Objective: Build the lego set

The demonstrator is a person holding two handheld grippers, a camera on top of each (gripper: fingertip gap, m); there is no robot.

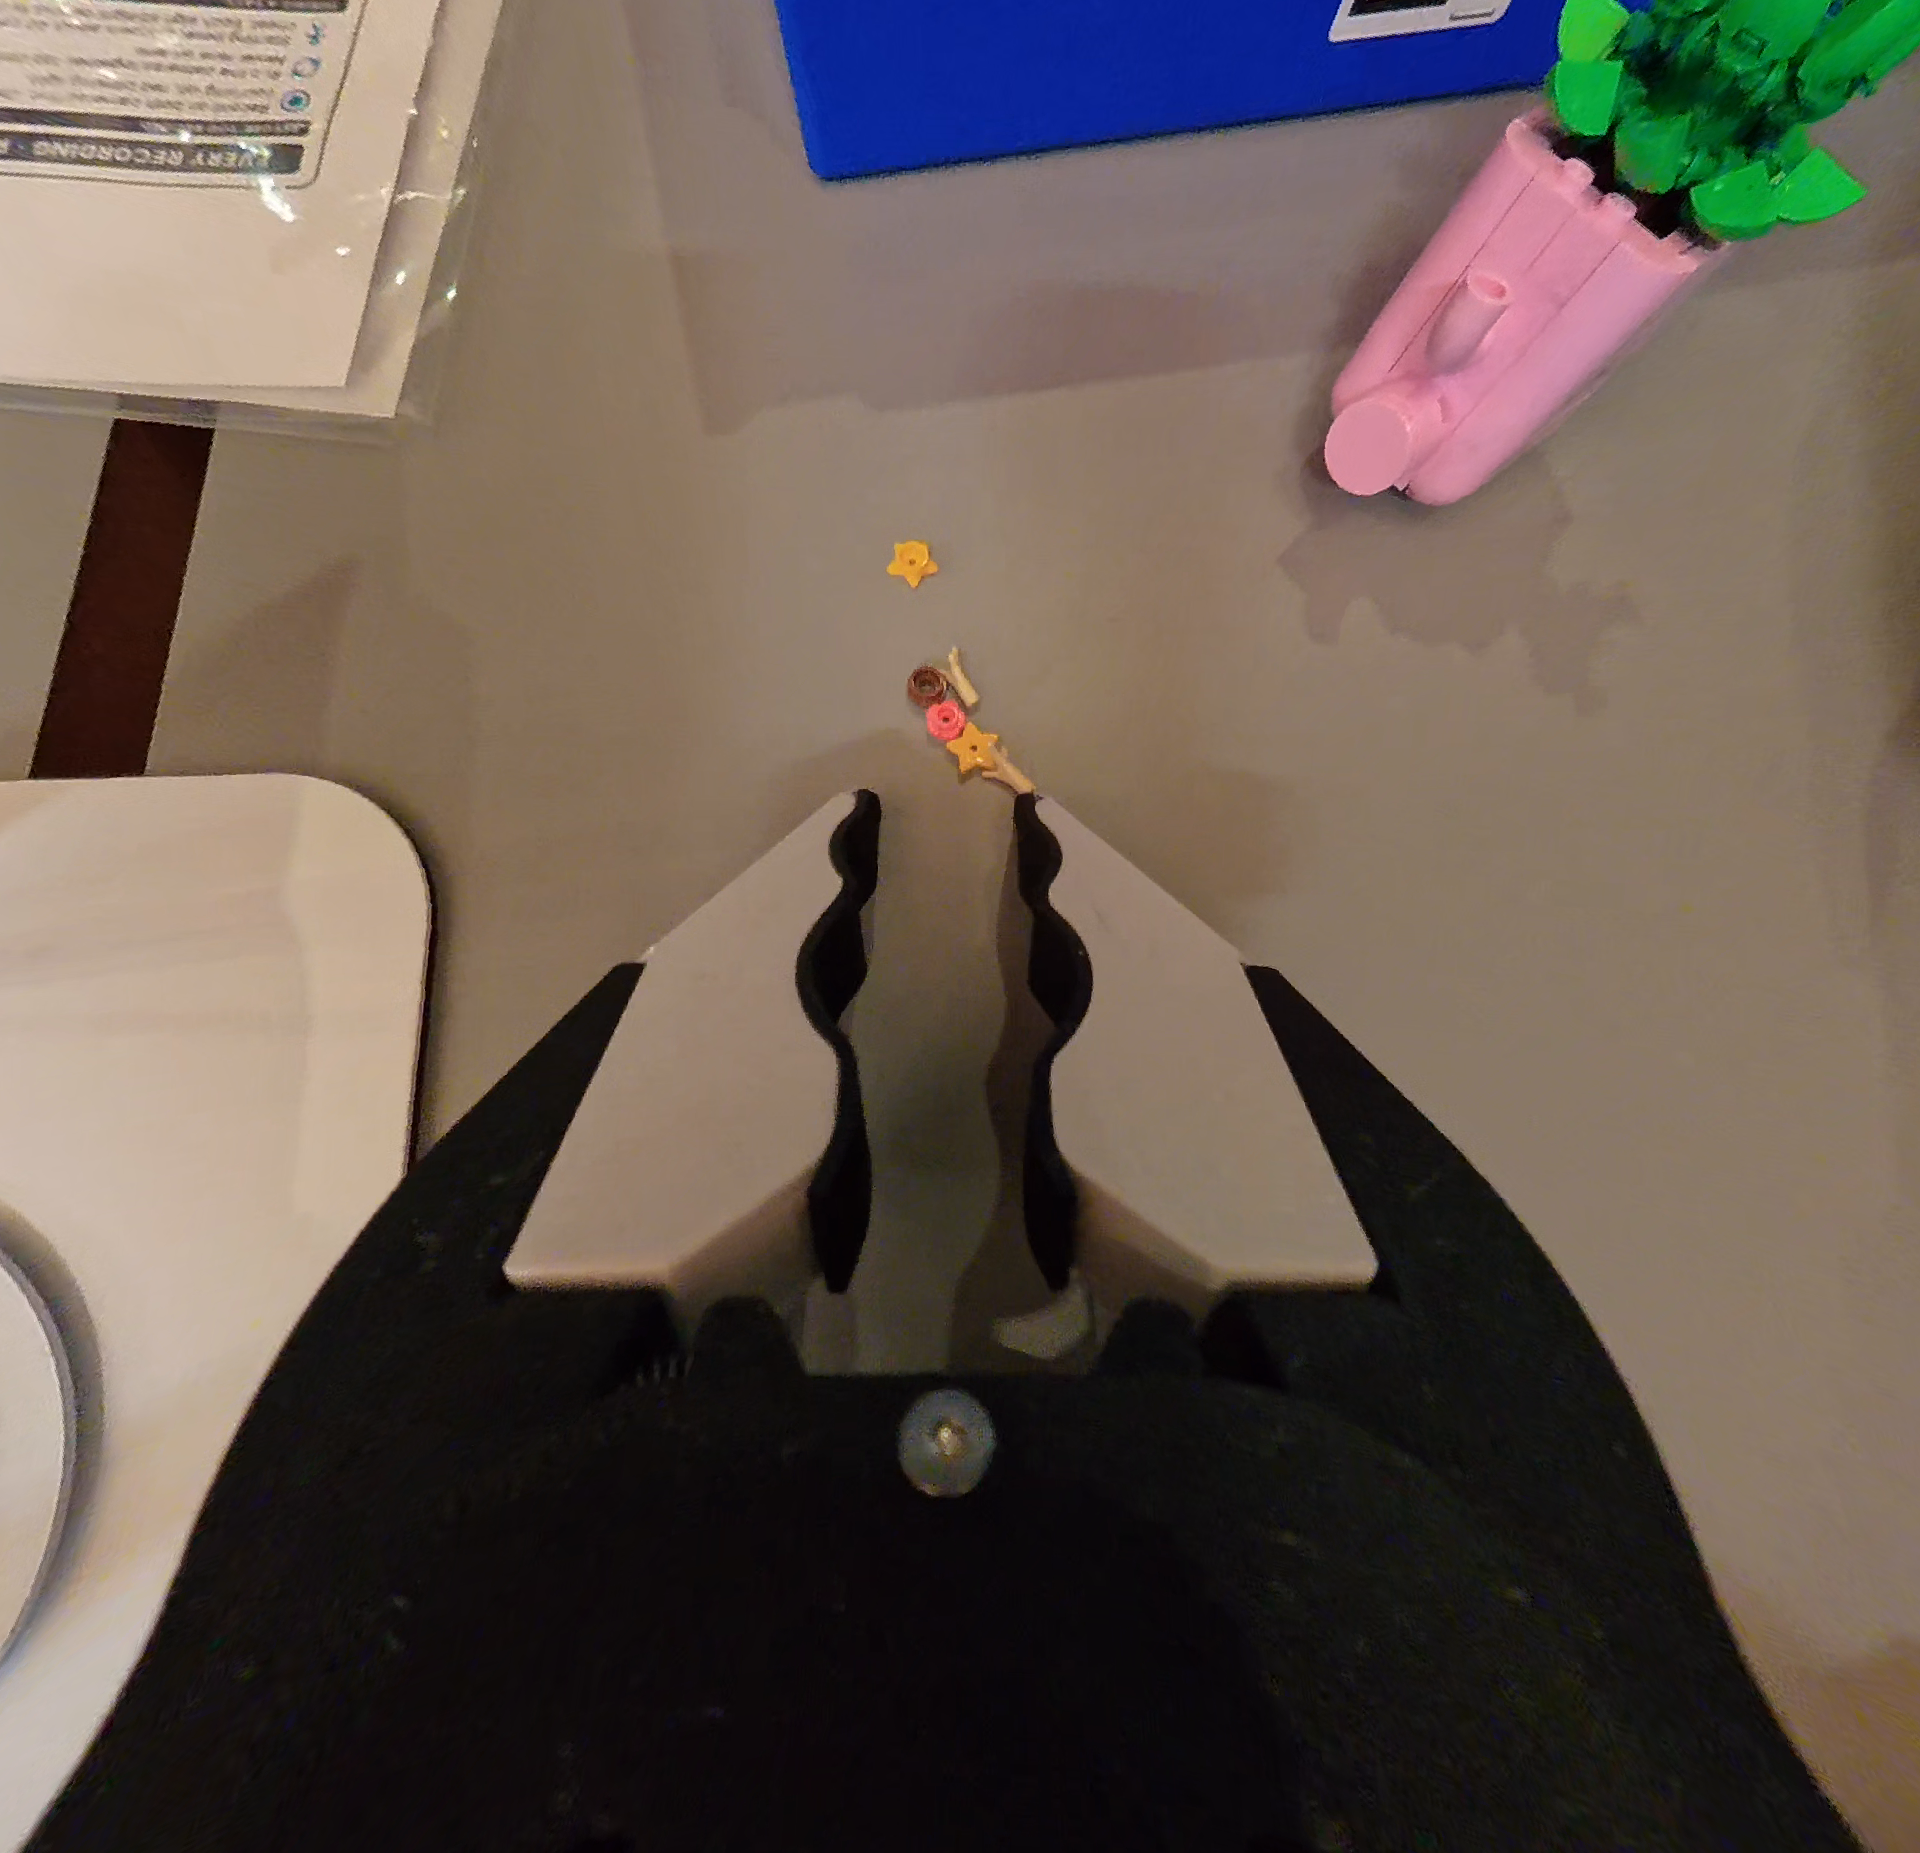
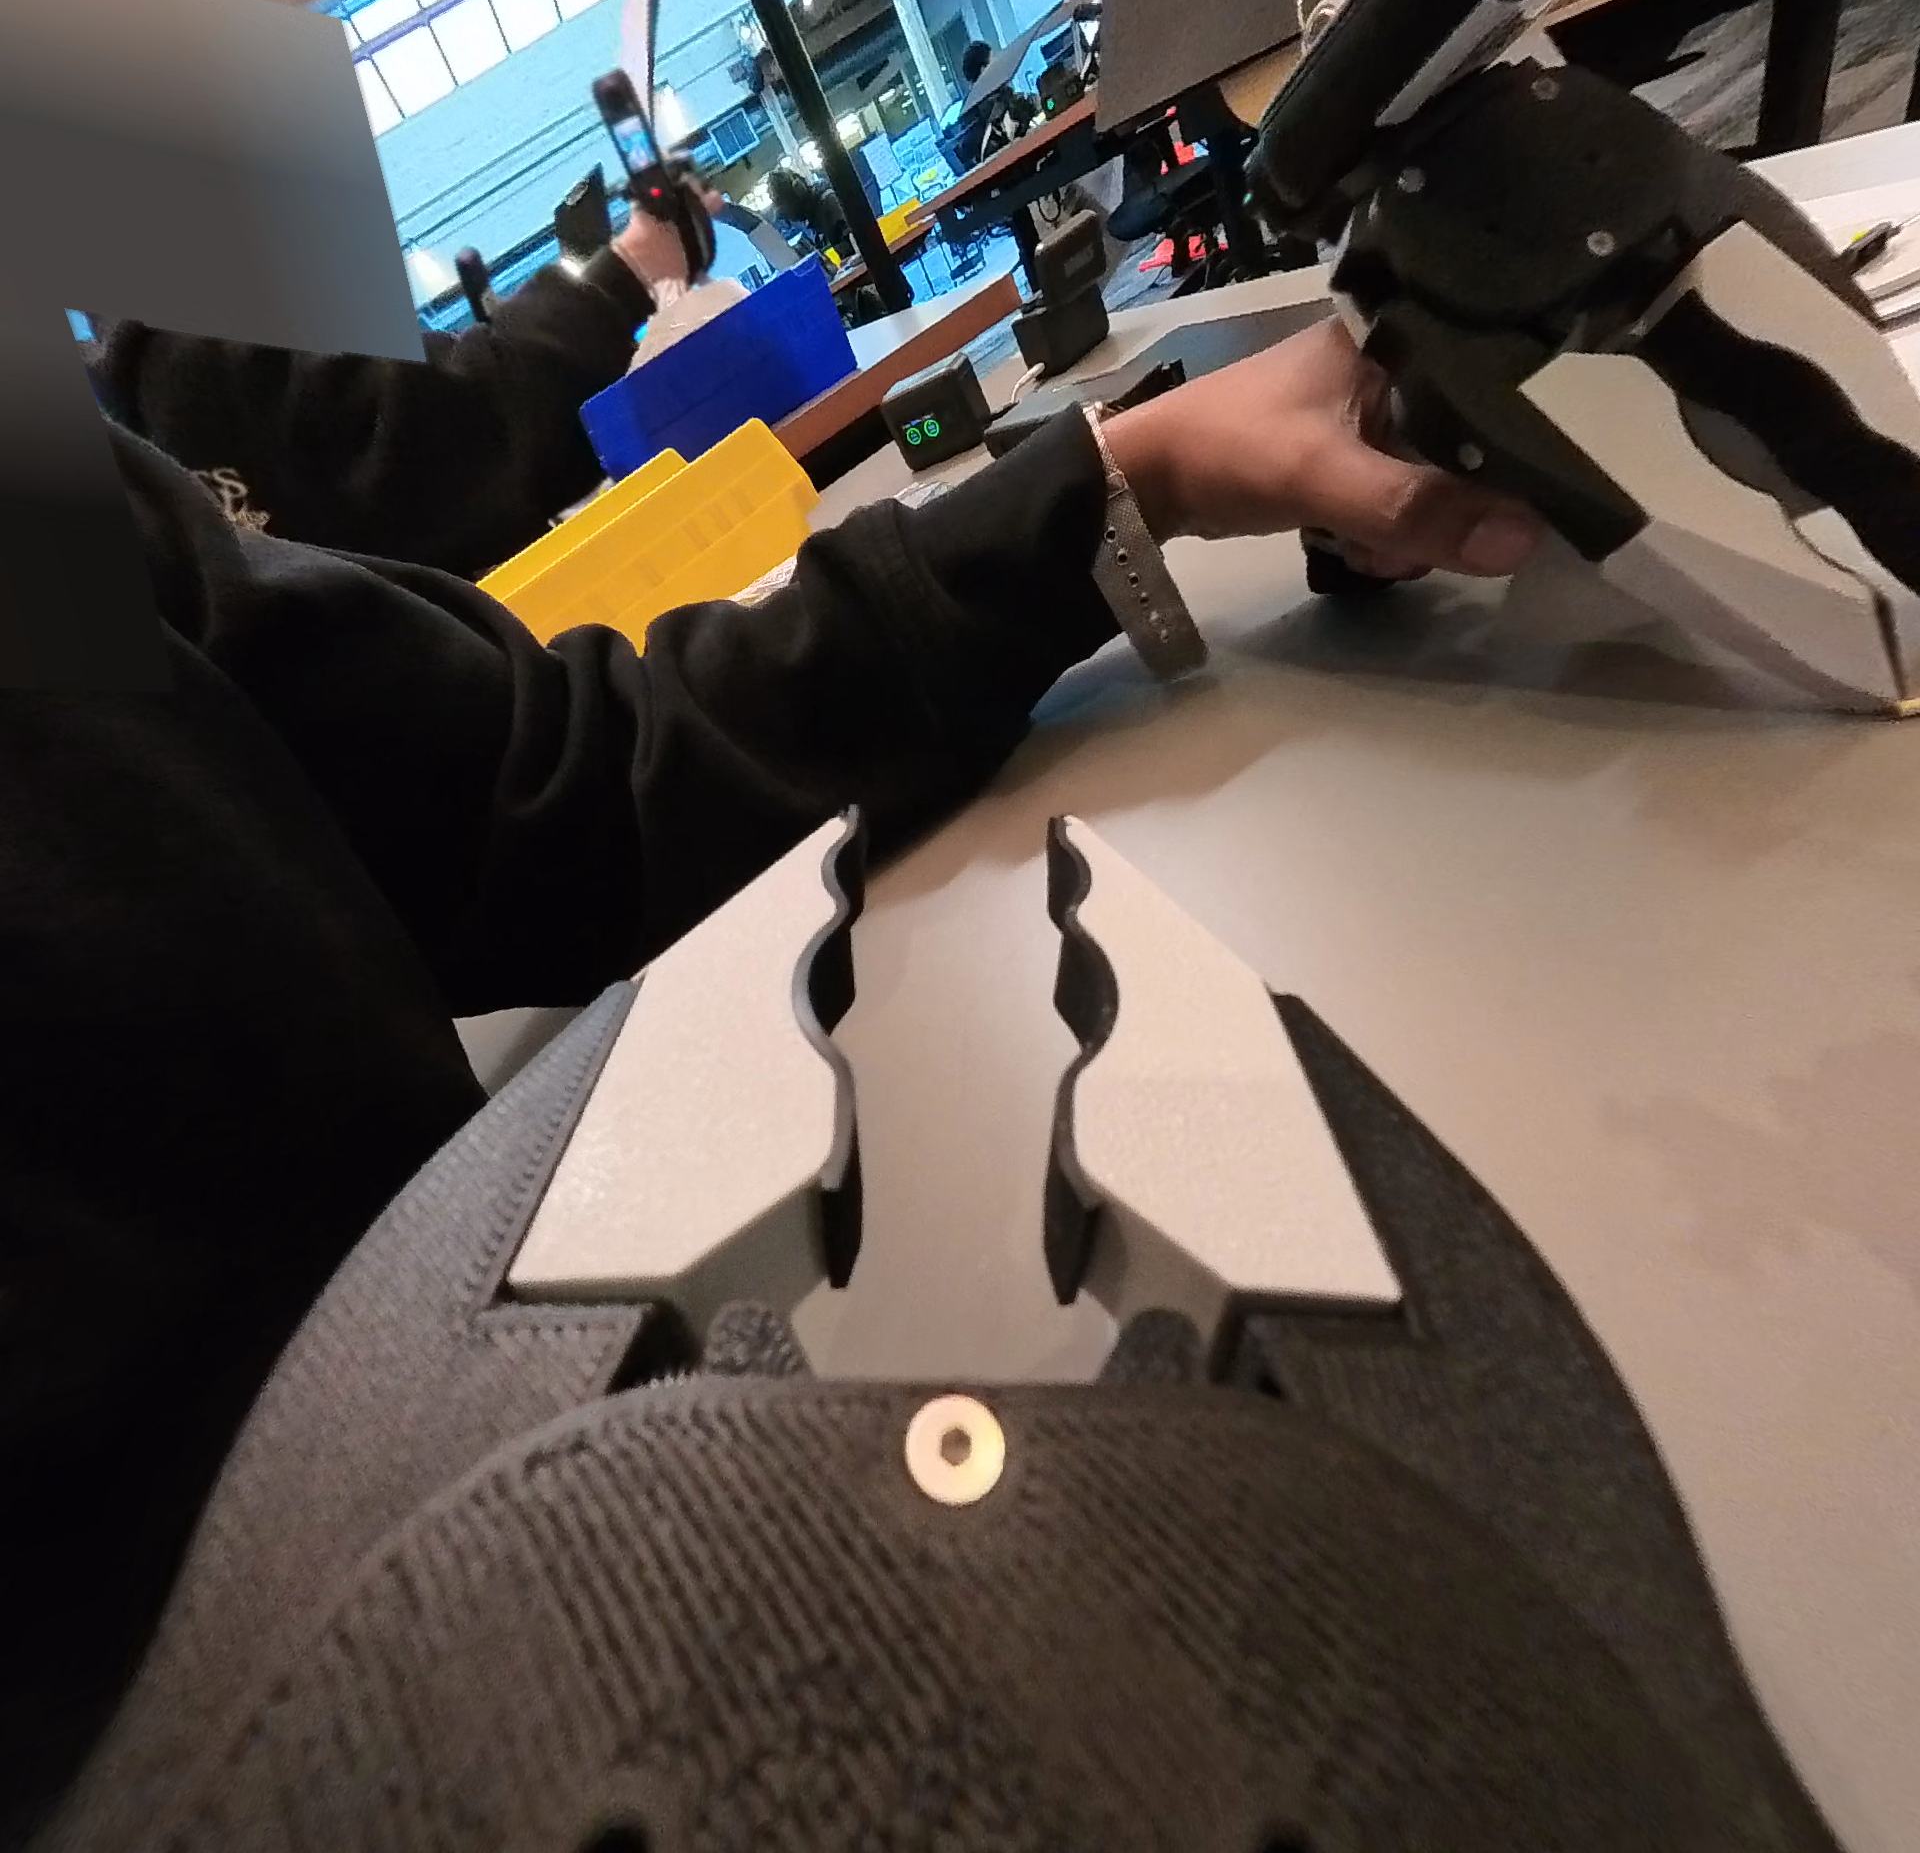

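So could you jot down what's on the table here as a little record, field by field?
Left tongs: open, empty, tips low by the small pieces
Right tongs: open, empty, low over bare grey table
Small pieces: lone yellow star; cluster of brown ring, pink round stud, second yellow star, tan stem
Built part: pink pot with green leaves, lying on its side
Behind: blue bin
Left edge: printed sheets in a plastic sleeve
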